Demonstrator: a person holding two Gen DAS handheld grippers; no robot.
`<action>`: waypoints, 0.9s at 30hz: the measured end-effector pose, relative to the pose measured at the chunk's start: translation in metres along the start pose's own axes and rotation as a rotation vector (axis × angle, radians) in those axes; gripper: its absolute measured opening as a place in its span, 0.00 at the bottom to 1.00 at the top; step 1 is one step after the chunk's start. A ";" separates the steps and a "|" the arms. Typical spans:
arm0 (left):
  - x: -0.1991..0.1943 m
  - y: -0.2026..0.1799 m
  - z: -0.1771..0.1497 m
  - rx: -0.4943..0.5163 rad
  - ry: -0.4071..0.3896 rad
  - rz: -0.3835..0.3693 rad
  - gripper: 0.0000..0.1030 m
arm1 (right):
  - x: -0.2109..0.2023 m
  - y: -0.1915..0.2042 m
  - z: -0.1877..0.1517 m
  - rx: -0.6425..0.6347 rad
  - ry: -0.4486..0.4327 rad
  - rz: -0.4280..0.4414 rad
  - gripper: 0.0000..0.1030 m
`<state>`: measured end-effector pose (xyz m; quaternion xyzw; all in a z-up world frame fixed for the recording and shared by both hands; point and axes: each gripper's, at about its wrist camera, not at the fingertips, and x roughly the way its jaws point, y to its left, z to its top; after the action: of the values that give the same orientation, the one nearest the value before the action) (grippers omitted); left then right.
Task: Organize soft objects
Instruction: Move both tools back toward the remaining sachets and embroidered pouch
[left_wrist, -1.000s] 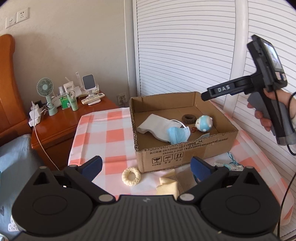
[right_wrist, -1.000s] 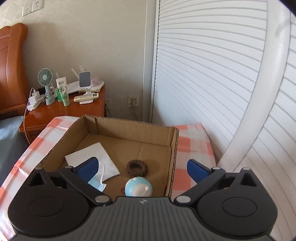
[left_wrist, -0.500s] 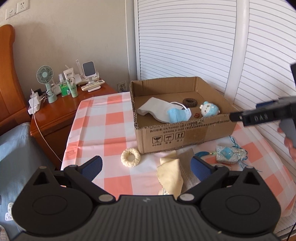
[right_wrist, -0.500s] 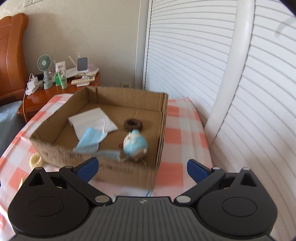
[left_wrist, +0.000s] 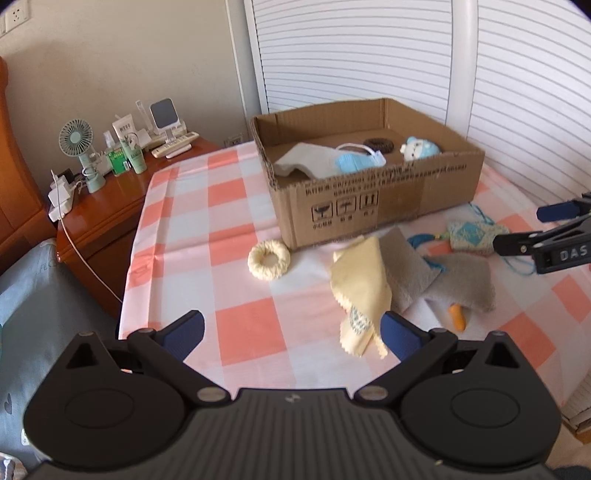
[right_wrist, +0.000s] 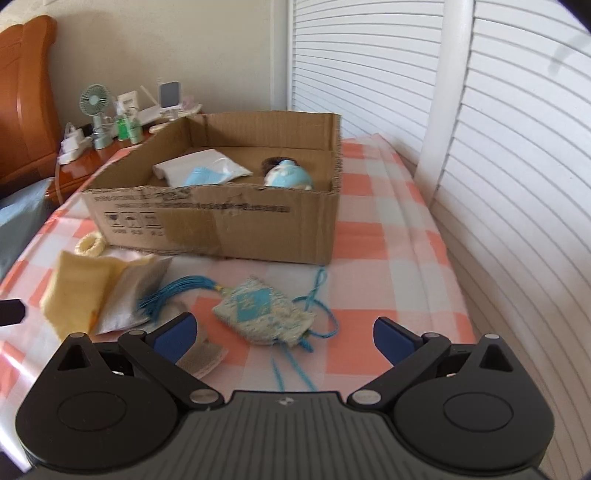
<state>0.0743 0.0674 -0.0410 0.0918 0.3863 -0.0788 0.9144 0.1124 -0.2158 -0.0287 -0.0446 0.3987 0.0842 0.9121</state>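
Observation:
A cardboard box on the checked tablecloth holds a white cloth, a blue face mask, a dark ring and a blue plush toy. In front of it lie a cream ring, a yellow cloth, a grey cloth, a grey plush and a teal tasselled sachet. My left gripper is open and empty near the table's front. My right gripper is open and empty, just above the sachet.
A wooden nightstand at the left carries a small fan, bottles and chargers. White louvred doors stand behind and to the right of the table. A bed with grey-blue bedding lies at the left.
Both grippers have pulled back from the box and dropped lower. The right one has moved from over the box to the front right of the table, above the sachet. Both stay open.

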 end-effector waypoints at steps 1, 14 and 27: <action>0.002 0.000 -0.002 0.006 0.005 -0.002 0.98 | -0.002 0.002 -0.002 -0.007 -0.007 0.021 1.00; 0.025 0.026 0.013 -0.047 -0.019 -0.025 0.98 | 0.030 0.003 0.000 0.013 0.020 -0.017 1.00; 0.090 0.037 0.028 -0.056 0.014 0.020 0.98 | 0.060 0.002 0.001 -0.026 0.037 -0.059 1.00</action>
<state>0.1639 0.0904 -0.0828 0.0705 0.3936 -0.0581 0.9147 0.1529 -0.2062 -0.0719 -0.0698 0.4130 0.0614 0.9060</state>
